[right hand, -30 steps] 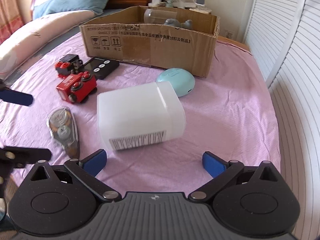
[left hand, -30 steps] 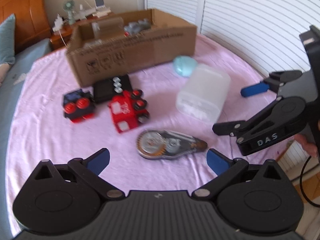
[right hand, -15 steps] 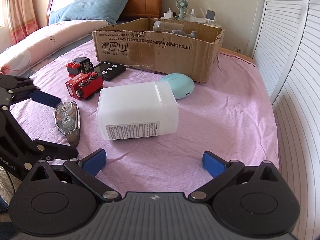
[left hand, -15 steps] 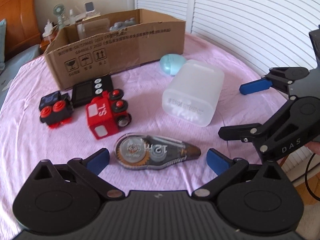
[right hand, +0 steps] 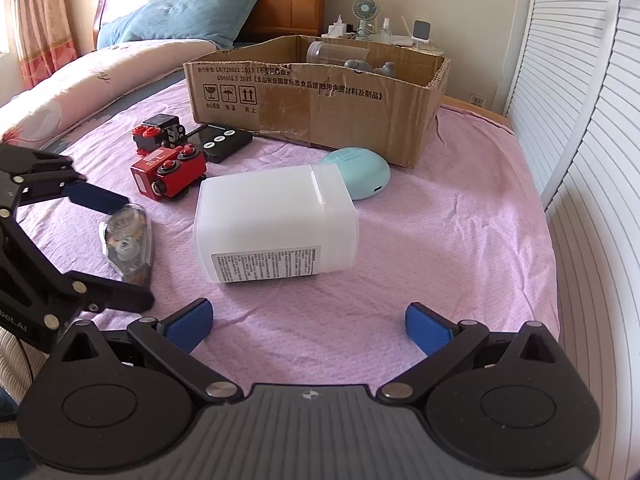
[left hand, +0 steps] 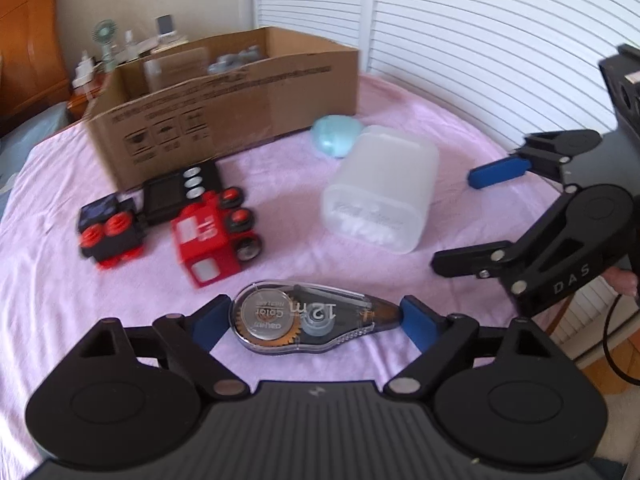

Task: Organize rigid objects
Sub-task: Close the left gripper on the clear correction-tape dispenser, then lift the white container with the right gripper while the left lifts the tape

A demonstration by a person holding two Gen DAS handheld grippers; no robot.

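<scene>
A correction tape dispenser [left hand: 312, 320] lies on the pink sheet between the fingers of my open left gripper [left hand: 314, 320]; the blue pads stand at its two ends, contact unclear. It also shows in the right wrist view [right hand: 128, 244]. A white plastic container [right hand: 276, 222] lies on its side ahead of my open, empty right gripper [right hand: 308, 326]. A red toy train [left hand: 214, 234], a black and red toy car [left hand: 110, 234], a black timer [left hand: 178, 190] and a light blue case [left hand: 334, 136] lie before the cardboard box [left hand: 224, 120].
The cardboard box [right hand: 320, 96] holds a clear bottle [right hand: 336, 54] and grey items. A bedside table with a small fan [right hand: 364, 10] stands behind it. Pillows [right hand: 180, 16] lie far left. White louvred doors [right hand: 592, 120] run along the right side of the bed.
My left gripper has moved forward and down to the tape dispenser, which now lies between its fingers. The right gripper has drawn back a little from the white container.
</scene>
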